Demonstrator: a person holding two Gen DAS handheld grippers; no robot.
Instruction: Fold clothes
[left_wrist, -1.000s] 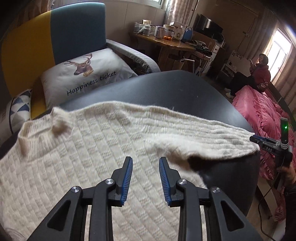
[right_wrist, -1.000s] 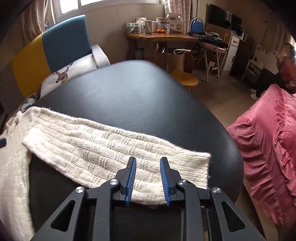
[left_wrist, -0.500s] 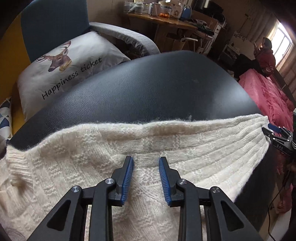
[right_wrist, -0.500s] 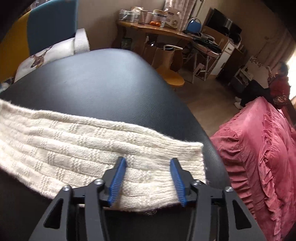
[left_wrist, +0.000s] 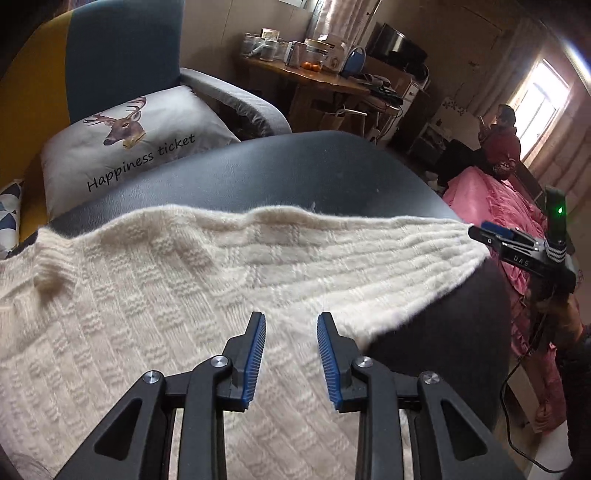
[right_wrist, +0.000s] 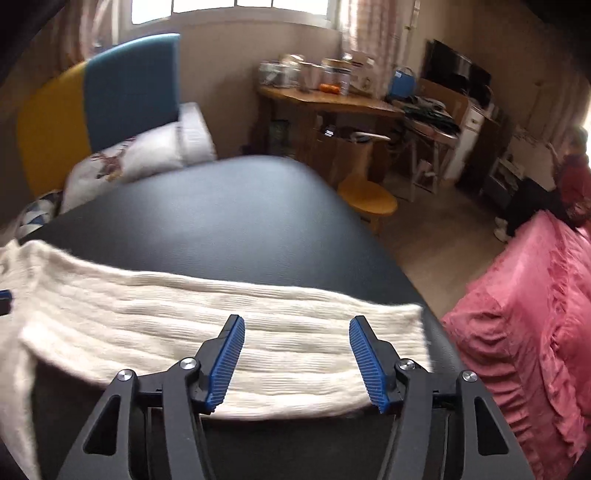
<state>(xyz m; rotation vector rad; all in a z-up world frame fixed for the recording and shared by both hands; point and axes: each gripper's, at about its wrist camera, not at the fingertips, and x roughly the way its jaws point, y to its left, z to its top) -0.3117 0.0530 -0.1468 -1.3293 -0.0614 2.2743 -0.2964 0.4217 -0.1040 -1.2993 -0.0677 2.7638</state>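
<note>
**Soft sweater, ready to fold**

On the black worktop lies a cream sweater, soft and floppy. The left gripper hangs over it, jaws apart, empty. The right gripper stands wide over the sleeve; grab its cuff.

The sweater is cream wool-like knit, thick and fuzzy, with a raised block pattern; its sleeve shows ribbed rows. The table under it wears black leather-like covering, smooth with a soft sheen and fine grain. The pillow is smooth printed cloth. The bedspread is pink, ruffled, slightly shiny fabric. The desk is bare brown wood.
</note>
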